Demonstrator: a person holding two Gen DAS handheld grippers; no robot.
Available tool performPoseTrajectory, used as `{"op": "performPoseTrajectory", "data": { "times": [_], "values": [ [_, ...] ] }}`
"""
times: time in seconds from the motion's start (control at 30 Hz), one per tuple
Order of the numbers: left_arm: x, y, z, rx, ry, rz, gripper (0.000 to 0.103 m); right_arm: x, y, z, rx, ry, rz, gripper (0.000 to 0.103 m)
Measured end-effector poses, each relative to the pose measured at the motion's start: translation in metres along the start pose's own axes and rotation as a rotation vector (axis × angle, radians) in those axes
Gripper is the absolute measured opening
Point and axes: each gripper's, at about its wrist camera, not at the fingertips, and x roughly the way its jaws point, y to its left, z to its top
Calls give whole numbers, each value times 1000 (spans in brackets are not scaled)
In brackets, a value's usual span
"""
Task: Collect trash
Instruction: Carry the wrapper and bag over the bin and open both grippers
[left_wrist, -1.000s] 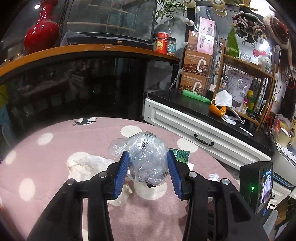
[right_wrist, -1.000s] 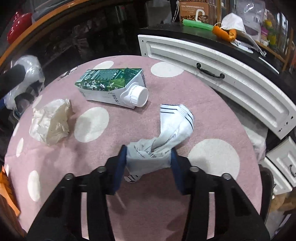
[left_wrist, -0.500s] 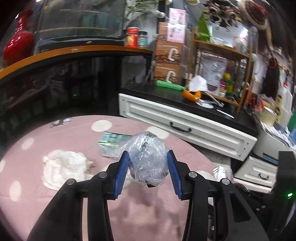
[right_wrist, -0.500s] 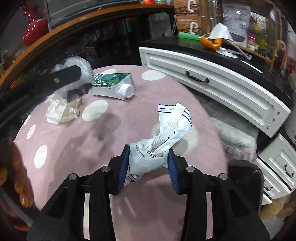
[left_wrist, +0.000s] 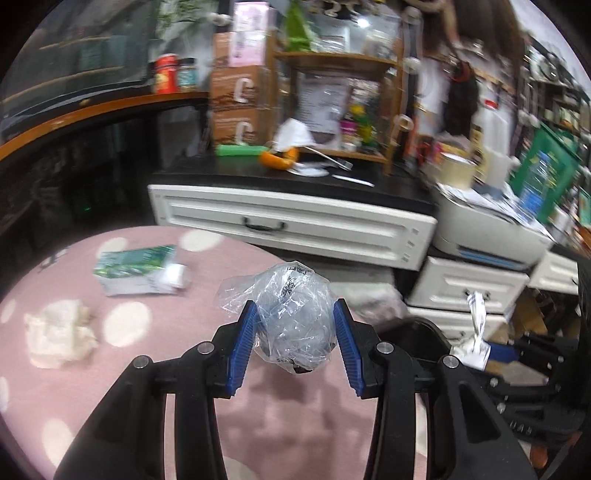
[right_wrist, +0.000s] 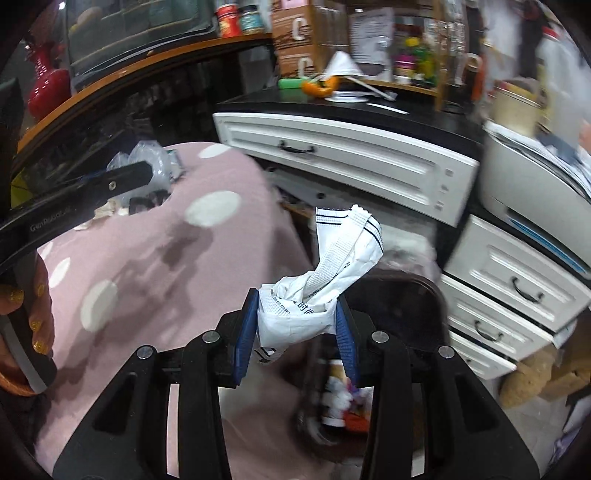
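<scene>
My left gripper (left_wrist: 293, 341) is shut on a crumpled clear plastic bag (left_wrist: 293, 317) and holds it above the right edge of the pink spotted table (left_wrist: 110, 387). My right gripper (right_wrist: 295, 334) is shut on a crumpled white wrapper (right_wrist: 332, 266) and holds it past the table edge, over a dark bin (right_wrist: 399, 295) with trash inside. The wrapper also shows in the left wrist view (left_wrist: 474, 332). A green and white carton (left_wrist: 138, 269) and a crumpled white tissue (left_wrist: 59, 339) lie on the table.
A white drawer cabinet (left_wrist: 295, 225) with a black top stands behind the table, with lower white drawers (right_wrist: 517, 288) to the right. A printer (left_wrist: 487, 229) sits on them. A wooden shelf rack (left_wrist: 332, 92) and brown boxes (left_wrist: 236, 107) stand on the cabinet.
Both grippers have swung right with their loads. The right gripper has gone from above the table to over the bin. The left gripper has neared the table's right edge.
</scene>
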Motion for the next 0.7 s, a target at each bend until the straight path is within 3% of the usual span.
{"op": "performPoseTrajectory", "data": {
  "times": [0.3,0.7],
  "values": [
    [2,-37,-18,54,53,-85,42,1,-53,-42,47,61,-88,40],
    [4,-78,-20,101,92,-148,42,96,-97,-90,105,302,-143,40]
  ]
}}
